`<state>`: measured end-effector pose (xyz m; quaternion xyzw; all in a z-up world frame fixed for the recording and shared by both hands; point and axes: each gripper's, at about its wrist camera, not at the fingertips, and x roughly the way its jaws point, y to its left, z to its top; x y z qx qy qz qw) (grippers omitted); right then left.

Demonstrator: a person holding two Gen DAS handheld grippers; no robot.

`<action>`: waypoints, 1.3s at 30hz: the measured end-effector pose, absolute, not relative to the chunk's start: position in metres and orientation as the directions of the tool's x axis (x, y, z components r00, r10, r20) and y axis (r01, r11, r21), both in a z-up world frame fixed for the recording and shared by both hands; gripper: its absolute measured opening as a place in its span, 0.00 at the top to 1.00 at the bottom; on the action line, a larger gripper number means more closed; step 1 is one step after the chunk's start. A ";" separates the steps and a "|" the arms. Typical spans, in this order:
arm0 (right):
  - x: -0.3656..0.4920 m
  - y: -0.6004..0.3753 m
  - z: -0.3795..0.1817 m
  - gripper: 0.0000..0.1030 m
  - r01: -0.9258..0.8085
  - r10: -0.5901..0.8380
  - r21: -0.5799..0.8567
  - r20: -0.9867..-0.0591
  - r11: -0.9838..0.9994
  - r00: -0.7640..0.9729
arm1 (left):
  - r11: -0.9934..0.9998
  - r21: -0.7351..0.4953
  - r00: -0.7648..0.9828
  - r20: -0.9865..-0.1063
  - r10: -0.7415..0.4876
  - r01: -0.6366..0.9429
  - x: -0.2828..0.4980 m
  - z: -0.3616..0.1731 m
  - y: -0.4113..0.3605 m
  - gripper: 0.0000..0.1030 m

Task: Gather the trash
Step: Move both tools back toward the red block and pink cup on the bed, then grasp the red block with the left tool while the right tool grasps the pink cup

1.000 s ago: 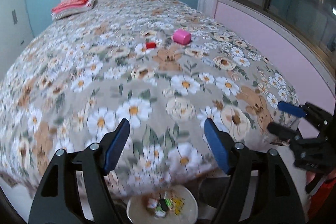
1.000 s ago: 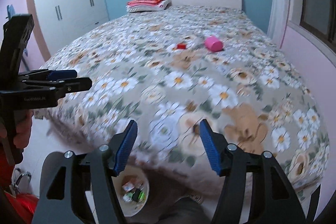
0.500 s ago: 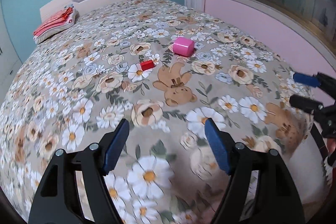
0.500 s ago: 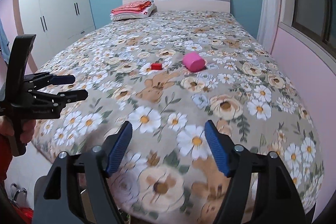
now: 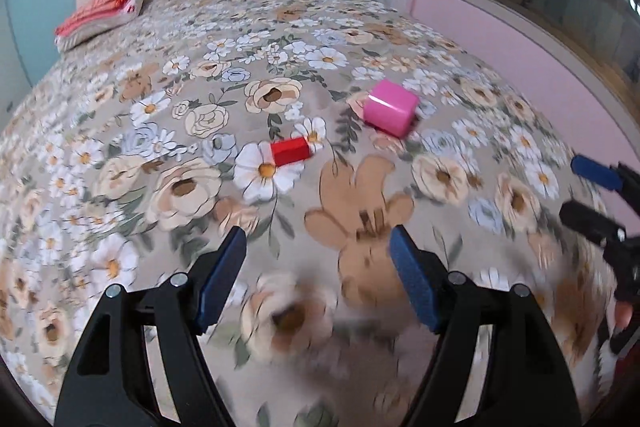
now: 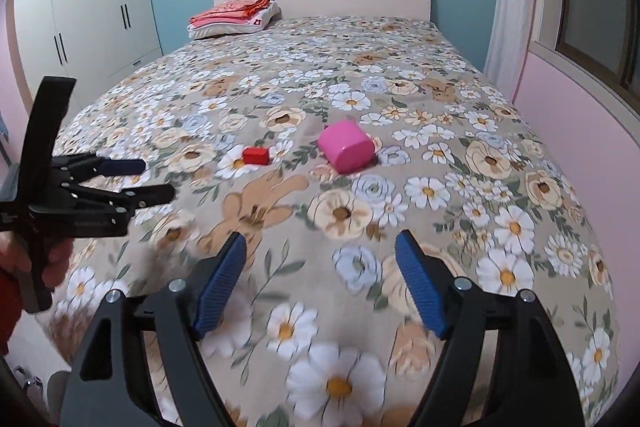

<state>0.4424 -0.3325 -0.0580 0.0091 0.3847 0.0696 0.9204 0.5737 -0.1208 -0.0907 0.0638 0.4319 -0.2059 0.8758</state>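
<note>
On the floral bedspread (image 6: 440,131) lie a small red block (image 6: 256,155) and, just right of it, a pink box (image 6: 349,146). Our left gripper (image 5: 318,261) gapes empty; our right gripper (image 6: 320,263) is opening, empty. Both pieces look light and stiff, so we'd pinch flat opposite faces

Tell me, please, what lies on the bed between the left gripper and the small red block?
Nothing but bare flowered bedspread. In the left wrist view the left gripper is open and empty, and no object lies between it and the red block.
</note>
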 end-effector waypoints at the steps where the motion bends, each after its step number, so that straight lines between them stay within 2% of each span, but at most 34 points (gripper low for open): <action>1: 0.460 -0.335 -0.064 0.24 -0.121 0.137 0.073 -0.707 0.990 0.694 | 0.915 -0.084 0.543 -0.783 -0.305 0.394 0.584 -0.096 -0.124 0.29; 5: 0.492 -0.343 -0.079 0.23 -0.109 0.129 0.074 -0.718 0.991 0.684 | 0.945 -0.136 0.548 -0.786 -0.285 0.296 0.620 -0.119 -0.136 0.29; 11: 0.539 -0.353 -0.103 0.23 -0.091 0.133 0.097 -0.745 0.991 0.654 | 0.972 -0.150 0.557 -0.799 -0.228 0.183 0.664 -0.152 -0.151 0.29; 17: 0.580 -0.359 -0.125 0.23 -0.144 0.153 0.079 -0.758 0.986 0.635 | 0.980 -0.181 0.566 -0.801 -0.194 0.080 0.693 -0.174 -0.151 0.29; 33: 0.675 -0.334 -0.175 0.21 -0.369 0.223 0.017 -0.823 0.929 0.522 | 0.983 -0.183 0.583 -0.795 -0.168 0.035 0.724 -0.191 -0.158 0.29; 35: 0.680 -0.335 -0.181 0.23 -0.377 0.231 0.024 -0.826 0.926 0.514 | 0.983 -0.181 0.590 -0.790 -0.165 0.033 0.723 -0.191 -0.157 0.34; 36: 0.681 -0.334 -0.182 0.30 -0.378 0.237 0.031 -0.825 0.925 0.513 | 0.984 -0.176 0.591 -0.790 -0.160 0.032 0.724 -0.191 -0.158 0.38; 38: 0.681 -0.335 -0.183 0.31 -0.377 0.254 0.052 -0.822 0.925 0.510 | 0.983 -0.179 0.595 -0.787 -0.165 0.035 0.725 -0.192 -0.157 0.60; 39: 0.684 -0.332 -0.185 0.31 -0.379 0.256 0.052 -0.821 0.924 0.511 | 0.983 -0.182 0.593 -0.788 -0.168 0.036 0.725 -0.192 -0.156 0.61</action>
